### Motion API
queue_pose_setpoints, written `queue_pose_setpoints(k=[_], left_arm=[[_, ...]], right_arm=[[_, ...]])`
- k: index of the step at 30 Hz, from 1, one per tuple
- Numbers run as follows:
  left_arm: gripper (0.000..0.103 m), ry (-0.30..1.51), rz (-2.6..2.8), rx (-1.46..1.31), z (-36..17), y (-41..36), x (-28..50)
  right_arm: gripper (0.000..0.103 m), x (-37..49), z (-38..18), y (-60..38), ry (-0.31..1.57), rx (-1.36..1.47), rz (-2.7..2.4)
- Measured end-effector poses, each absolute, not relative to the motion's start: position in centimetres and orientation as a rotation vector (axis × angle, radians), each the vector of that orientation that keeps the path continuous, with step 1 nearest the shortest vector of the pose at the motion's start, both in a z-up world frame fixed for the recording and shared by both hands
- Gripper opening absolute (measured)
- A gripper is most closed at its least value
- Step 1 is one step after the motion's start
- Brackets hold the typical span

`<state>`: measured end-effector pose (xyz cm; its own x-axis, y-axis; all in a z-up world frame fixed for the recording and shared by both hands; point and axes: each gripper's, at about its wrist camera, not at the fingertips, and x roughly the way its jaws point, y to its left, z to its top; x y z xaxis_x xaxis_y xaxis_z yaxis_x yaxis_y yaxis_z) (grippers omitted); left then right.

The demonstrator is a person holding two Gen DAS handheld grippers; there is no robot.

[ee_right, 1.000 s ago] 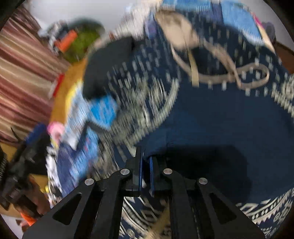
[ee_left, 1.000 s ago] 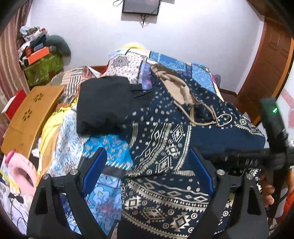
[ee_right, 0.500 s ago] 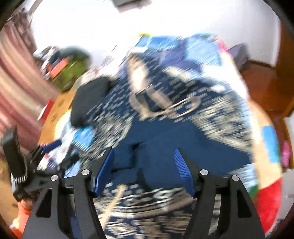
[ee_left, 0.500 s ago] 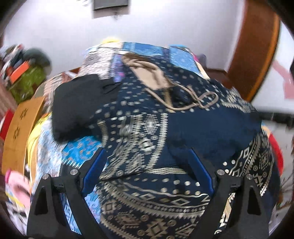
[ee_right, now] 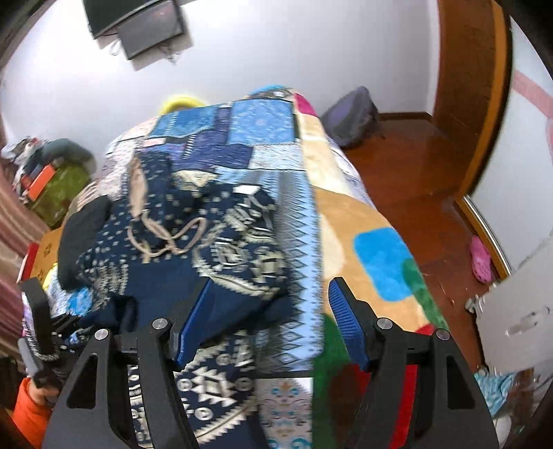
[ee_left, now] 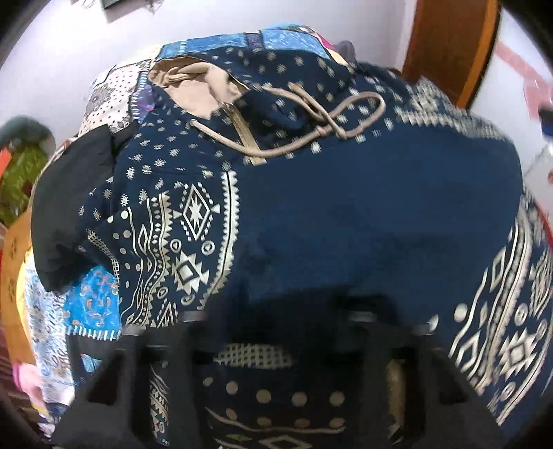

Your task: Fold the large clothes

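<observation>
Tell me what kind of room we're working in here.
Most likely a bedroom at home: a bed under a patchwork blanket piled with clothes, a screen fixed to the wall, and a wooden floor with a pink slipper.

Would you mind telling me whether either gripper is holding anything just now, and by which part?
The right gripper is open and holds nothing. The left gripper is closing over the near folded edge of the navy patterned garment; whether it grips yet cannot be told.

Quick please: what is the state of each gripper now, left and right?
Left gripper: jaws closing, navy patterned garment between them; pads hidden by cloth, grip cannot be told.
Right gripper: open, holding nothing, above the garment's edge.
</observation>
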<state>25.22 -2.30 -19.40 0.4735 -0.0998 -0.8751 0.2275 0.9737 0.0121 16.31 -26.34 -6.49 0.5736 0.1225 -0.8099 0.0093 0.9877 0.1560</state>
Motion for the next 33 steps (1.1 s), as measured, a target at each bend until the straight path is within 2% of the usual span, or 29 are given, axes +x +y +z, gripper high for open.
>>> queue_pose_setpoints(k=[1,10,13,16,21,24,30,32,33], left_arm=[[0.017,1.048,-0.193,0.116,-18.9,-1.9,25.5],[0.014,0.783,-0.111,-0.030,-10.6,3.7,25.4],[0.014,0.745,-0.068,-0.061,-9.5,5.7,25.3],[0.014,0.767,-0.044,-0.082,-10.6,7.1,25.2],[0.016,0.902,-0.004,-0.064,-15.2,8.5,25.5],[0.022,0.985,0.017,-0.070,-18.5,9.7,25.4],[0.035,1.088,0.036,-0.082,-22.3,11.2,24.7],[0.049,1.107,0.058,-0.087,-22.9,11.6,24.3],[0.051,1.118,0.077,-0.088,-23.2,12.1,24.1]], right_arm=[[0.064,16.4,-6.7,-26.6,0.961,0.151,0.061],[0.064,19.2,-8.2,-26.0,0.989,0.159,0.052],[0.064,20.0,-9.6,-24.9,1.028,0.158,0.069],[0.064,20.4,-11.5,-23.8,1.083,0.146,0.101],[0.064,20.0,-13.5,-22.7,1.128,0.119,0.120],[0.072,19.8,-13.3,-22.8,1.119,0.109,0.106],[0.073,19.8,-13.3,-23.0,1.118,0.101,0.102],[0.073,19.8,-13.3,-22.9,1.119,0.101,0.099],[0.073,19.9,-13.3,-22.9,1.120,0.101,0.097]])
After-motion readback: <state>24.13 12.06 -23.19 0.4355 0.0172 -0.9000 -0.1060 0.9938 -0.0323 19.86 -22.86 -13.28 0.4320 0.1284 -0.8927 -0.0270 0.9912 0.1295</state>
